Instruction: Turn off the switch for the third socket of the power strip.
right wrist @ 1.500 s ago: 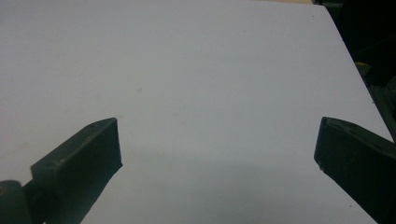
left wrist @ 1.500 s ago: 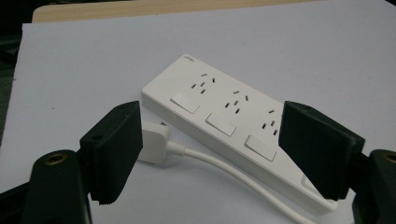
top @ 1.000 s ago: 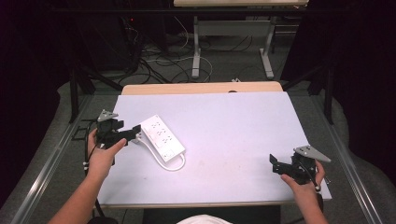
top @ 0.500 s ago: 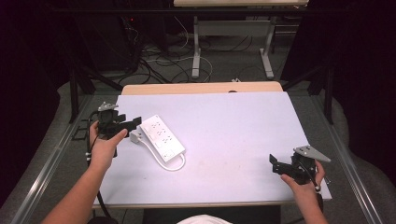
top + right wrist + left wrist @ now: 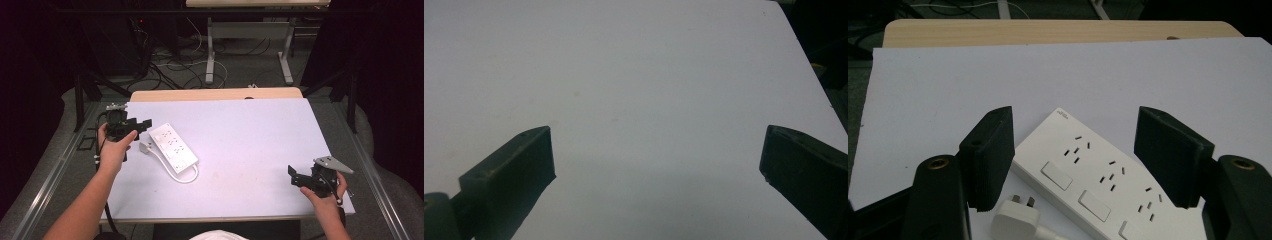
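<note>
**Left gripper backed off strip, nothing held**

Since the earlier frame my left gripper (image 5: 145,123) has drawn back from the power strip (image 5: 173,147) toward the table's (image 5: 260,145) left edge, jaws closing partway yet open and empty. The strip lies left of centre, its plug (image 5: 145,146) just beside it, cord looped at the near end. My right gripper (image 5: 293,176) rests at the right edge, wide open, empty. I judge the grasp not yet made; everything remains.

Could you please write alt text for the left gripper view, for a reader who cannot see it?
A white power strip lies diagonally on a pale table sheet, seen between the open black jaws of the left gripper, which touch nothing. Its white plug lies beside it, near the bottom edge.
</note>
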`<move>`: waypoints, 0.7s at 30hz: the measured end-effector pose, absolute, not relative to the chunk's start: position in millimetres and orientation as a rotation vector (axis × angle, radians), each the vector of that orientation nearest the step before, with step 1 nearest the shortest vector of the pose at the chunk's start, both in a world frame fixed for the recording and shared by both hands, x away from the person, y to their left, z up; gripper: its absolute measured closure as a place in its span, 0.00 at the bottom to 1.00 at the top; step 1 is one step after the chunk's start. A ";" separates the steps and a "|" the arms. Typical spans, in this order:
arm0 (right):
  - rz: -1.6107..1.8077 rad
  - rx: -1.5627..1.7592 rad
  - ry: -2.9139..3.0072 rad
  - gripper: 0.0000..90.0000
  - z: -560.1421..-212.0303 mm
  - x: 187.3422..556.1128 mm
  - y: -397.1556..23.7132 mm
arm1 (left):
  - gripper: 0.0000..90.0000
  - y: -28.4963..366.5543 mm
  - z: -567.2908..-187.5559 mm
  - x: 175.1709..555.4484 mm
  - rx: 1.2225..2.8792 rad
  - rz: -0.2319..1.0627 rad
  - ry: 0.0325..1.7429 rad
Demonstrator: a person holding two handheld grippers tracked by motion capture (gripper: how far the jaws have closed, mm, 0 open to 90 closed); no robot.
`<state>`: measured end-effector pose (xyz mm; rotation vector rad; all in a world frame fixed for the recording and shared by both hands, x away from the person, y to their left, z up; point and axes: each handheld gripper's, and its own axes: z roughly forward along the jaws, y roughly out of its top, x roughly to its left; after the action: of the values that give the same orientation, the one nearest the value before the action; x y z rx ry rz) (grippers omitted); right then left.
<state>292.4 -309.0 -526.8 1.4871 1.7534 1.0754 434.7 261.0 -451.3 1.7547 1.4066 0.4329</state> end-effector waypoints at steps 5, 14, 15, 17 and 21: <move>1.074 1.490 1.754 0.01 -527.1 292.7 -308.9 | 0.39 261.2 -455.2 442.8 1.760 0.419 1.436; 1.086 1.486 1.753 0.01 -528.4 293.7 -308.6 | 0.45 262.3 -460.1 454.3 1.779 0.374 1.483; 1.081 1.485 1.759 0.01 -528.2 293.7 -308.8 | 0.46 262.7 -461.0 455.5 1.782 0.372 1.487; 1.087 1.477 1.757 0.01 -528.6 294.2 -308.5 | 0.48 262.7 -462.7 457.6 1.777 0.359 1.504; 1.085 1.478 1.752 0.01 -528.9 294.5 -307.6 | 0.52 262.7 -465.9 461.3 1.787 0.326 1.526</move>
<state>294.5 -307.6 -528.9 1.4784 1.7515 1.0853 461.3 262.7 -465.9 1.7875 1.5260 0.3263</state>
